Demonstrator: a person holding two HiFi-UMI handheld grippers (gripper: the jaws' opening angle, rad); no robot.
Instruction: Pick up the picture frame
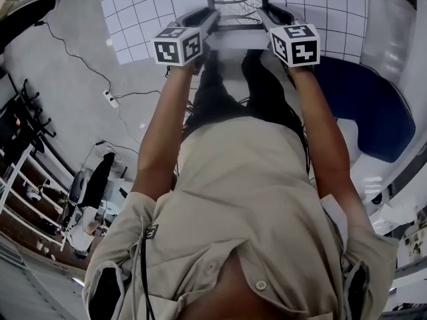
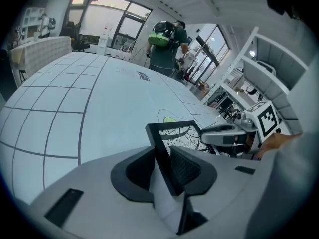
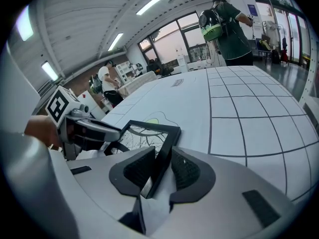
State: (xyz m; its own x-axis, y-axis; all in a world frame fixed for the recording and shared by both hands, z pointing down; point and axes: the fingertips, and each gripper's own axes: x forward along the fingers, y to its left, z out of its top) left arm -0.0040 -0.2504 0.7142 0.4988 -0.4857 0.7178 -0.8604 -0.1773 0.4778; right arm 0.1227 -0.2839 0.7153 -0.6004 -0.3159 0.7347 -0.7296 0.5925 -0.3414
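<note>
Presently the frame [image 1: 237, 9] sits at top centre of the head view, over the near part of the gridded table [image 1: 133, 19], and is held from both sides. The left gripper [image 2: 167, 169] has its jaws closed on the frame's left edge, with a ribbed pad against each face. The right gripper [image 3: 159, 169] is clamped the same way on the opposite edge. Gripping the two side edges appears meant to keep the pads on the black border, off the picture, and to stop the frame pivoting as one grip might allow. Whether the lower edge is touching the table cannot be told from any view. Just beyond the frame on the table lies a lime mark [image 2: 169, 119] with a drawn outline. A person with a green backpack [image 3: 224, 24] stands at the far side of the table, well apart. White shelving [image 2: 264, 68] stands at the right of the left gripper view. On the floor at the left of the head view lie a cable [image 1: 80, 59] and a power strip [image 1: 110, 99], and a blue object [image 1: 367, 105] sits at the right. No obstacle is seen near the frame, so a straight lift looks unobstructed.
</note>
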